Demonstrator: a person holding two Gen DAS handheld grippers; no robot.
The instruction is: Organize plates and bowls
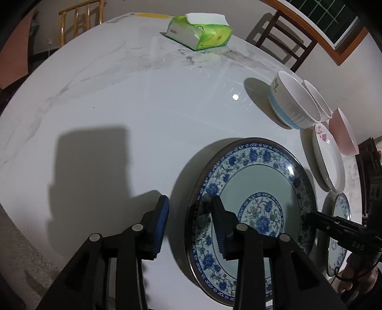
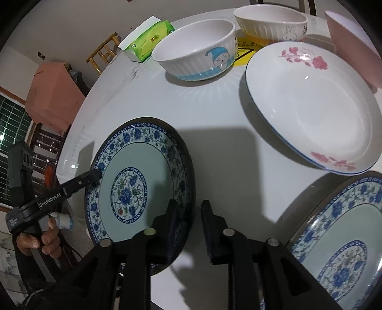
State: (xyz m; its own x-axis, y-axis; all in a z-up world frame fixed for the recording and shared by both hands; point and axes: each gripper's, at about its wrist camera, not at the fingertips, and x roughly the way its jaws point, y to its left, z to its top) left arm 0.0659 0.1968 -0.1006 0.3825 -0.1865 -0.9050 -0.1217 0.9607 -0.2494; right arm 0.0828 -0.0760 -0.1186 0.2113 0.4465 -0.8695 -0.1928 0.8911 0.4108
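A blue-and-white floral plate (image 1: 253, 181) lies on the white table. My left gripper (image 1: 188, 226) is open astride its left rim, one finger over the plate, one outside. My right gripper (image 2: 187, 229) is open astride the opposite rim of the same plate (image 2: 133, 171). A second blue floral plate (image 2: 339, 240) lies to the right; it also shows in the left wrist view (image 1: 340, 229). A white plate with pink flowers (image 2: 312, 107), a bowl with a blue band (image 2: 198, 50), a white rabbit bowl (image 2: 272, 21) and a pink bowl (image 2: 353, 43) stand behind.
A green tissue pack (image 1: 200, 31) lies at the far side of the round table (image 1: 119, 100). Wooden chairs (image 1: 284, 38) stand around it. A yellow sticker (image 2: 246, 50) is under the bowls. The table edge is close on my left.
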